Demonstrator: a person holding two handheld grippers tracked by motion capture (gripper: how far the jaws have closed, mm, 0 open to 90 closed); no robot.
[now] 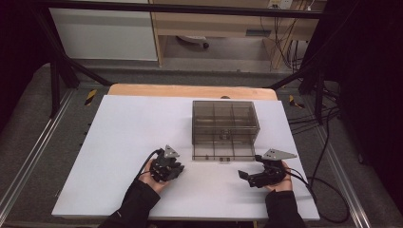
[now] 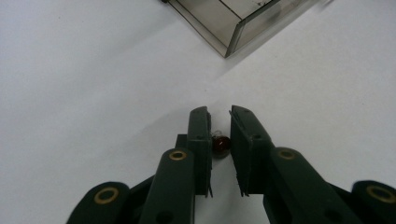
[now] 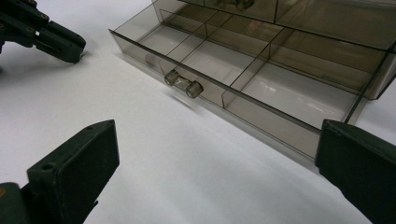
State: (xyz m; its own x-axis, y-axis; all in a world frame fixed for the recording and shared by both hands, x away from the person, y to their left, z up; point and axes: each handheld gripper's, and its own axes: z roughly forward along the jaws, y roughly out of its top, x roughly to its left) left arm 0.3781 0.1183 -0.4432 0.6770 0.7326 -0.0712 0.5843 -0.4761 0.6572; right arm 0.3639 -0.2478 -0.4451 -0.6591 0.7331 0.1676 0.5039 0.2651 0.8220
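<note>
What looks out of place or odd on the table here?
Nothing is spilled or damaged. The organizer's drawer stands pulled out with its compartments bare. A small dark red part sits between the left tongs, apart from the organizer.

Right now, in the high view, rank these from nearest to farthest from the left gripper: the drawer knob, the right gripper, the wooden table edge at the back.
From the left gripper:
1. Drawer knob, just to its right, on the open drawer's front.
2. Right gripper, farther right, near the front edge.
3. Wooden table edge, at the back, beyond the box.
</note>
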